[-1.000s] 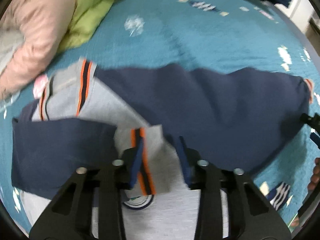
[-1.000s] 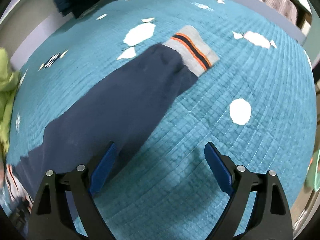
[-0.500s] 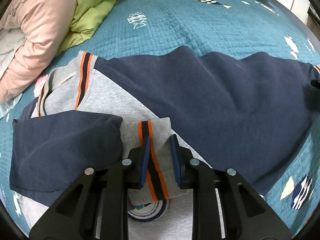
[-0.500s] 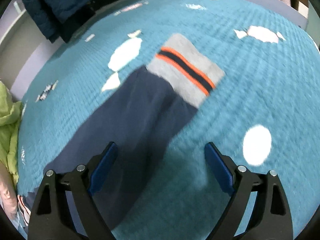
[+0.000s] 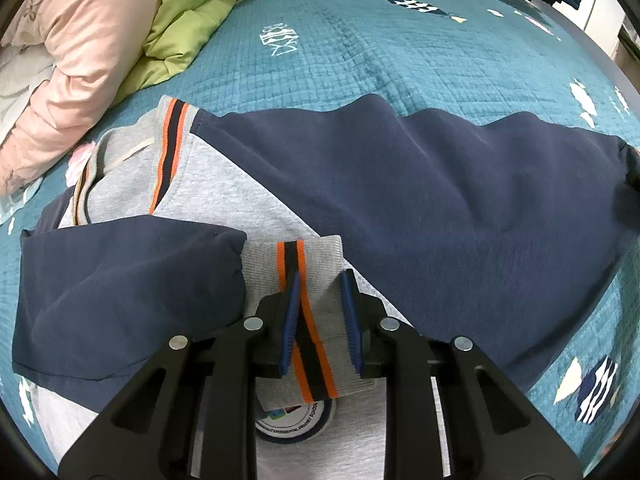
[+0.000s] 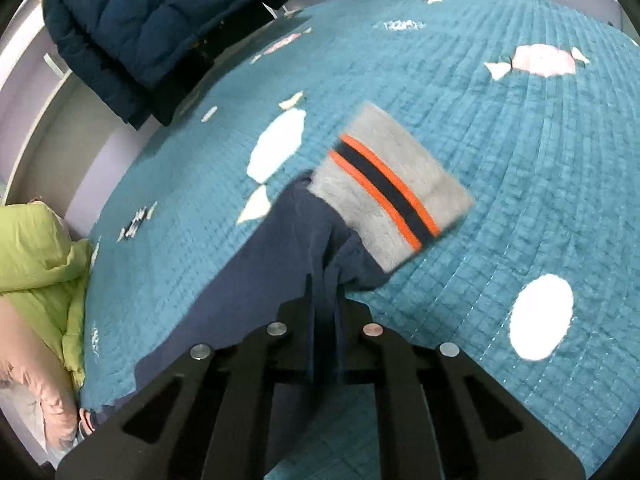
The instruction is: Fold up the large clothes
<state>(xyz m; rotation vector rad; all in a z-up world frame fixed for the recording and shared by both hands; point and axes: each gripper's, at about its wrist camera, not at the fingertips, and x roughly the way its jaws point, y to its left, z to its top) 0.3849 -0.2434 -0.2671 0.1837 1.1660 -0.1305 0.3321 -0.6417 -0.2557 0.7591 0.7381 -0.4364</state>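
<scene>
A striped grey cuff (image 5: 310, 300) is straddled, perhaps lightly gripped, by the left gripper (image 5: 320, 312) at 6 o'clock; the navy sleeve (image 5: 460, 208) is spread toward 3 o'clock over the teal quilt (image 5: 360, 48).
</scene>
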